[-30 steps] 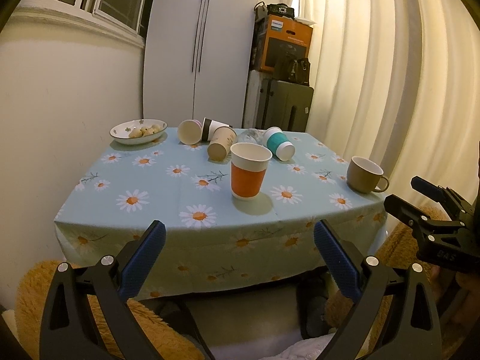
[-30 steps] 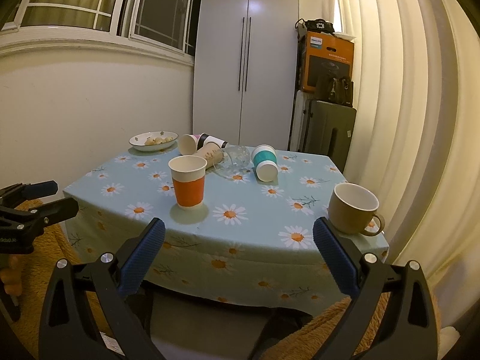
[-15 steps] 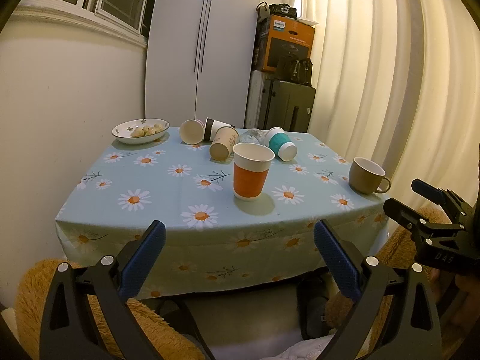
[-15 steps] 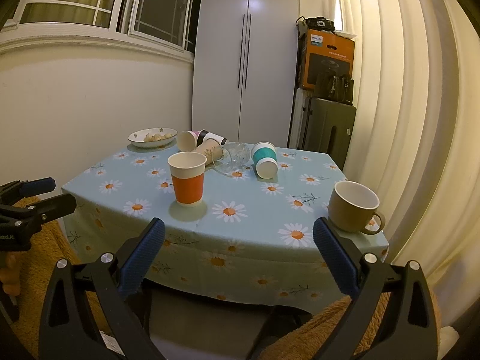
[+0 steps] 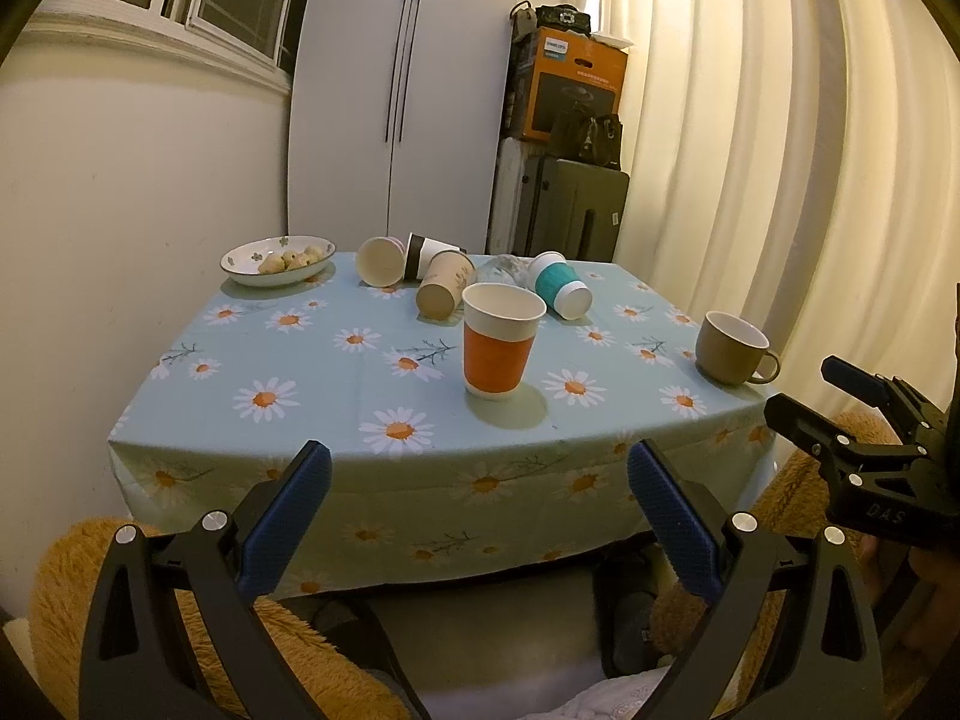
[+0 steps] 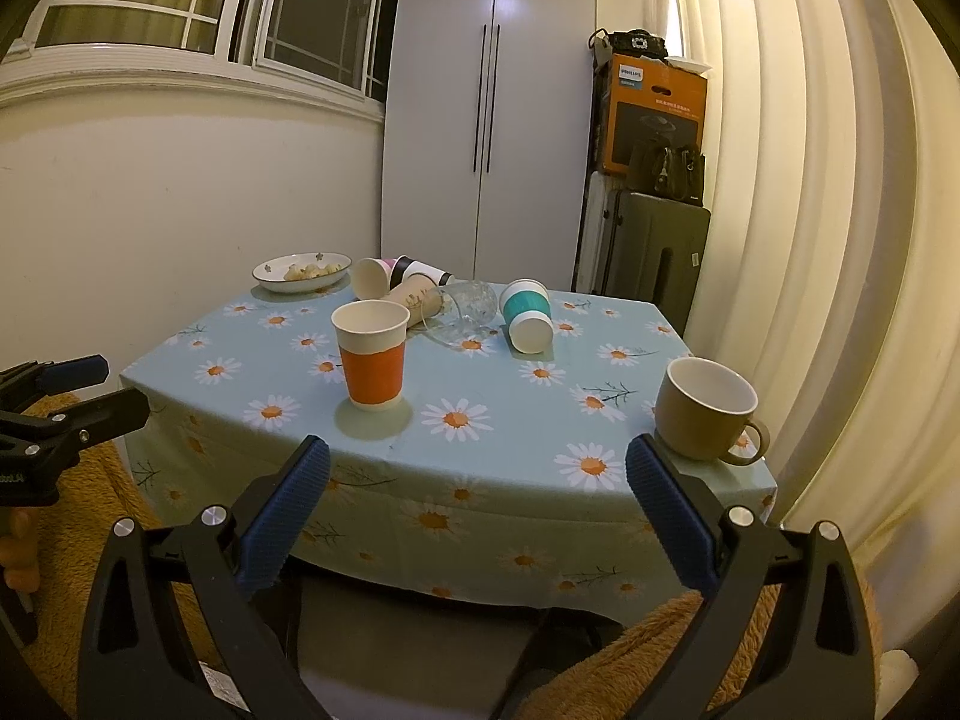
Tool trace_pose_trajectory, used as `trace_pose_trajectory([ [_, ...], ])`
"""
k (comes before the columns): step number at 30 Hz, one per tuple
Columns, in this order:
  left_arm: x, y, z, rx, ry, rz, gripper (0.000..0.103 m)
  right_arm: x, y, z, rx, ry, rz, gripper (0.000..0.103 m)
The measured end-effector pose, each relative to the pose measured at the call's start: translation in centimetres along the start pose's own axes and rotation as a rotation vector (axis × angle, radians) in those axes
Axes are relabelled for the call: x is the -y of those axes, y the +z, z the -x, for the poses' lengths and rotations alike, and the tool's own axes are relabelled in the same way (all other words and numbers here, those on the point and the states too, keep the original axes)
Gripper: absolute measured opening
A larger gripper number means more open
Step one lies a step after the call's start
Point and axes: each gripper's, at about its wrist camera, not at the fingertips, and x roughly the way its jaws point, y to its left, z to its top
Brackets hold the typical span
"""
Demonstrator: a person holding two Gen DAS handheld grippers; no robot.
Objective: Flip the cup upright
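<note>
An orange paper cup (image 5: pixel 501 342) (image 6: pixel 372 360) stands upright near the table's front. Behind it several cups lie on their sides: a teal cup (image 5: pixel 561 291) (image 6: pixel 527 321), a tan paper cup (image 5: pixel 444 288) (image 6: pixel 414 297), a white-mouthed paper cup (image 5: pixel 379 259) (image 6: pixel 369 276), a black-and-white cup (image 5: pixel 429 249) and a clear glass (image 6: pixel 465 309). My left gripper (image 5: pixel 477 513) and right gripper (image 6: pixel 477 510) are open and empty, held off the table's front edge, well short of the cups.
The table (image 5: pixel 300 384) has a daisy cloth. A brown mug (image 5: pixel 732 348) (image 6: pixel 705 408) stands upright at the right edge. A bowl of snacks (image 5: pixel 277 258) (image 6: pixel 300 270) sits at the back left. Curtains hang right; a cabinet and suitcase stand behind.
Both views have shifted only slightly; the table sits marginally lower and nearer in the frames. No cup has moved and both grippers stay open.
</note>
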Motion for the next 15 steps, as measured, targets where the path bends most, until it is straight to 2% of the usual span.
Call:
trace_pose_trajectory([
  [15, -0.30, -0.14, -0.24, -0.011, -0.001, -0.004, 0.096, 0.15, -0.05, 0.04, 0.005, -0.002, -0.002, 0.098],
])
